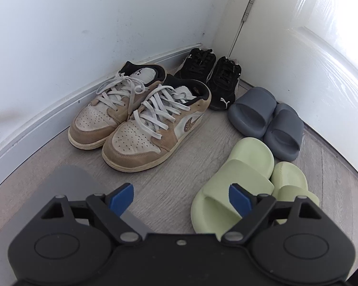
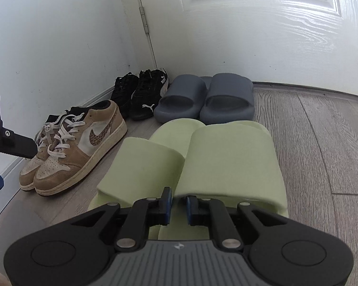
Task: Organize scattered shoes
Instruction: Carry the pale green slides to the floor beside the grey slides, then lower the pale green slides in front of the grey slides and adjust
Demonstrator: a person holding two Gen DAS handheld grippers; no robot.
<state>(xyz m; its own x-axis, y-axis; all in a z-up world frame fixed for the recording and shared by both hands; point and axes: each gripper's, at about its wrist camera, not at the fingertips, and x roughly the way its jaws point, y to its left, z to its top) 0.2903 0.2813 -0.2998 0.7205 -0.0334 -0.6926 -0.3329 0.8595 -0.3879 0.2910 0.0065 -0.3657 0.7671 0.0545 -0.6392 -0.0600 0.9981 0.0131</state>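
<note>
Two pale green slides (image 2: 202,157) lie side by side on the wood floor, just in front of my right gripper (image 2: 179,202). Its blue pads are nearly together, pinching the slides' adjoining inner edges. In the left wrist view the green slides (image 1: 238,178) sit at lower right, one overlapping the other. My left gripper (image 1: 180,196) hangs open over bare floor with nothing between its fingers. Tan-and-white sneakers (image 1: 140,119) stand paired by the wall, with black sneakers (image 1: 210,78) in the corner and grey slides (image 1: 267,121) beside the door.
A white wall with skirting board (image 1: 35,124) runs along the left. A white door (image 2: 262,35) closes off the back. Bare wood floor (image 2: 322,155) stretches to the right of the slides. My left gripper's finger (image 2: 12,143) pokes in at the left edge.
</note>
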